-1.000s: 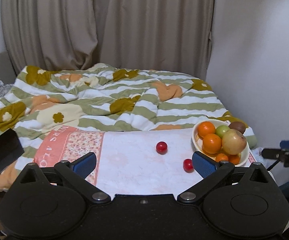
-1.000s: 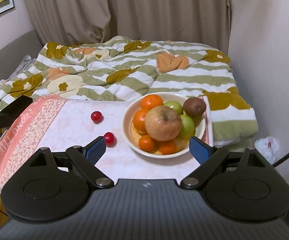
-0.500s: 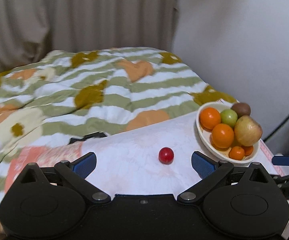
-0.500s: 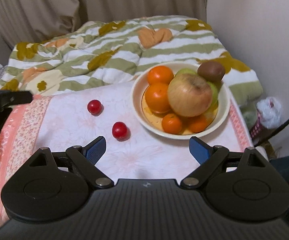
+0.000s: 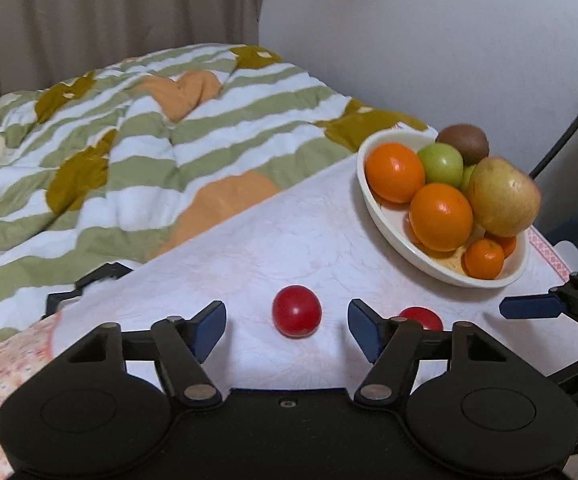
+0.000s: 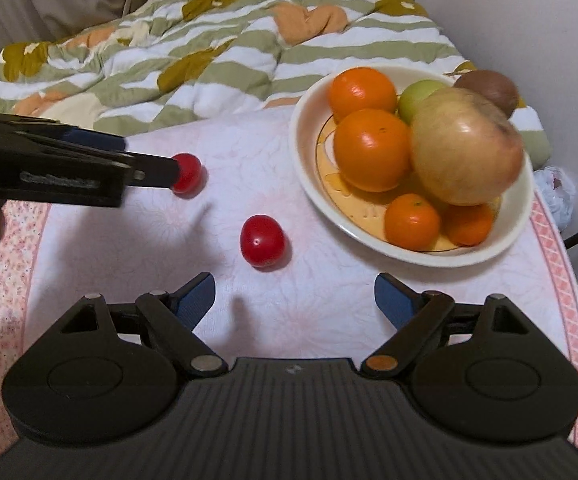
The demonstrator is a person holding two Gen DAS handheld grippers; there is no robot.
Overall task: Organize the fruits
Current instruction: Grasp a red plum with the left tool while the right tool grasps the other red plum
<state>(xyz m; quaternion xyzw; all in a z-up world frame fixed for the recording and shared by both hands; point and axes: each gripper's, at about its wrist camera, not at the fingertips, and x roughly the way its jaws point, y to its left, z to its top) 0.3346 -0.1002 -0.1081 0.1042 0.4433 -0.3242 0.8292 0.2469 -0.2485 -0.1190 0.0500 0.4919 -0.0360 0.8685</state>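
Observation:
Two small red tomatoes lie on the white flowered tabletop. One tomato (image 5: pixel 297 311) (image 6: pixel 187 172) sits between the open jaws of my left gripper (image 5: pixel 287 330), not clamped. The other tomato (image 6: pixel 262 241) (image 5: pixel 421 318) lies just ahead of my open, empty right gripper (image 6: pixel 295 300). A cream bowl (image 6: pixel 309 168) (image 5: pixel 385 216) holds oranges (image 6: pixel 373 150), small mandarins, green fruit (image 6: pixel 419 94), a big yellowish apple (image 6: pixel 467 148) and a kiwi (image 6: pixel 489 90).
A green-and-white striped quilt (image 6: pixel 217 52) lies behind the table. Curtains (image 5: pixel 109 16) and a white wall (image 5: pixel 449 40) stand beyond. A pink patterned border (image 6: pixel 557 248) runs along the table's right edge, and a white bag (image 6: pixel 557 192) lies beyond it. The left gripper's body (image 6: pixel 49 168) reaches in from the left.
My left gripper moved forward and narrowed its jaws around the far tomato. My right gripper advanced toward the near tomato and the bowl.

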